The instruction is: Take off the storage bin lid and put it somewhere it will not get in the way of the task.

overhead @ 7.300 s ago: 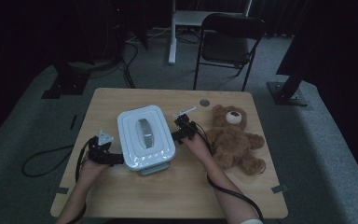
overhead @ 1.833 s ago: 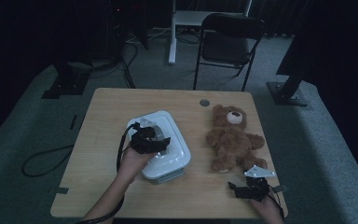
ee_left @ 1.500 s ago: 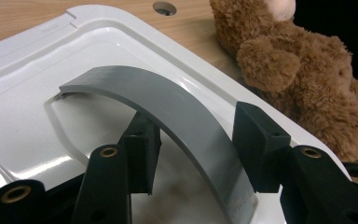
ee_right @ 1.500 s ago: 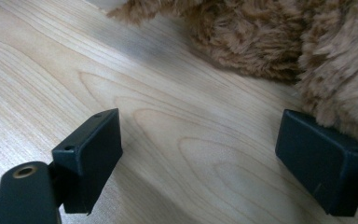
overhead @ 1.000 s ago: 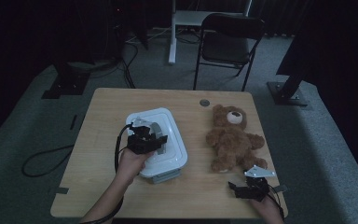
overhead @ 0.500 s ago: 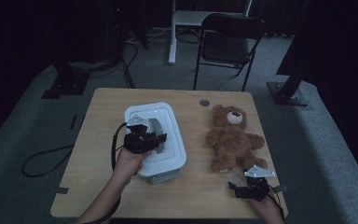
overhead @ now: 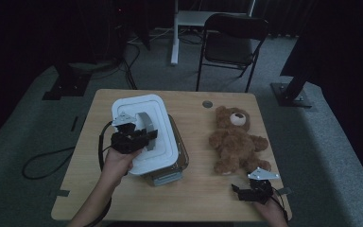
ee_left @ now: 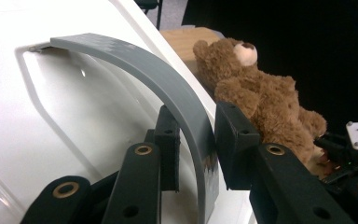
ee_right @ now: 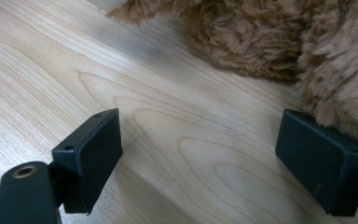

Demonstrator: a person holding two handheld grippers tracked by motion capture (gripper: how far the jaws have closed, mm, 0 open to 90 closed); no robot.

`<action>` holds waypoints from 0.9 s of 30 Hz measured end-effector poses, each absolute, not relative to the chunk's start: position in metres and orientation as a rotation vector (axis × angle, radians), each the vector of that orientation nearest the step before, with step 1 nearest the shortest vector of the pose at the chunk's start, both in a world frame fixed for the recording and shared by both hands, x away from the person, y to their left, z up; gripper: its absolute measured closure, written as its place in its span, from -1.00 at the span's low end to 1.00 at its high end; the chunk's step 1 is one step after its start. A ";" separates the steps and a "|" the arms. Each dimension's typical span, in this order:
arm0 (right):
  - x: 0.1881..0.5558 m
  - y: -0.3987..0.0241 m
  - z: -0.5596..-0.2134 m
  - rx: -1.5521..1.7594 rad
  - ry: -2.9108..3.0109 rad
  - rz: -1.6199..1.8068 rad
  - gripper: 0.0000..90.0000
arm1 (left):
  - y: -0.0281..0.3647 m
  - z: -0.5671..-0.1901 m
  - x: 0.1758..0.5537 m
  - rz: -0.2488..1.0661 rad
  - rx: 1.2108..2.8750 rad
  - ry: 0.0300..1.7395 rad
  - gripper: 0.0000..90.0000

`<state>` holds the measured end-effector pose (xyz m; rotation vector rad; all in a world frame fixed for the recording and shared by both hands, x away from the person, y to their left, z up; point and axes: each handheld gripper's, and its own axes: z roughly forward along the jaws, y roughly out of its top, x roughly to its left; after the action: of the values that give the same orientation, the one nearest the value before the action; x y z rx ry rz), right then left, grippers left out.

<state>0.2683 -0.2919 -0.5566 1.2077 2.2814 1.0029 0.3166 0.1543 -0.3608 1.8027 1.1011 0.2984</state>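
Dark room, grey carpet, folding chair behind a light wooden table. Person's forearms came in from the near edge.

Left gripper was clamped on the grey arched handle of the white lid. In the left gripper view both black pads pressed the handle strap from either side, near its lower end; jaws had just been closing onto it. The handle stood up in an arch off the lid top, its far end still hinged in the lid recess.

The lid was tilted: far-left edge raised, sitting skewed over the clear container below it. The container's right wall and near latch end showed past the lid edge. Can't tell whether the lid still touched the container rim on the near side. Container sat left of table centre.

Right gripper rested low at the near right corner of the table, jaws wide apart, nothing between them. In the right gripper view, bare wood lay between the two pads, with brown fur just beside the right pad; can't tell if they touched.

Brown teddy bear lay on its back right of the container, head toward the far edge, feet toward the right gripper. Small round grommet in the tabletop near the bear's head. Cable trailed from the left gripper off the table's left side.
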 end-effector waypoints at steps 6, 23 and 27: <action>0.268 -0.292 -0.557 1.208 2.281 1.003 -0.70 | 0.176 -0.354 0.312 0.341 1.781 1.121 0.62; 0.268 -0.292 -0.557 1.207 2.282 1.002 -0.70 | 0.235 -0.354 0.302 0.415 1.755 1.200 0.62; 0.268 -0.292 -0.557 1.207 2.282 1.002 -0.70 | 0.251 -0.359 0.299 0.418 1.744 1.218 0.62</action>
<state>0.2682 -0.2920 -0.5566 1.2070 2.2824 1.0023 0.2994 0.2508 -0.3595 1.7435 1.2184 0.4183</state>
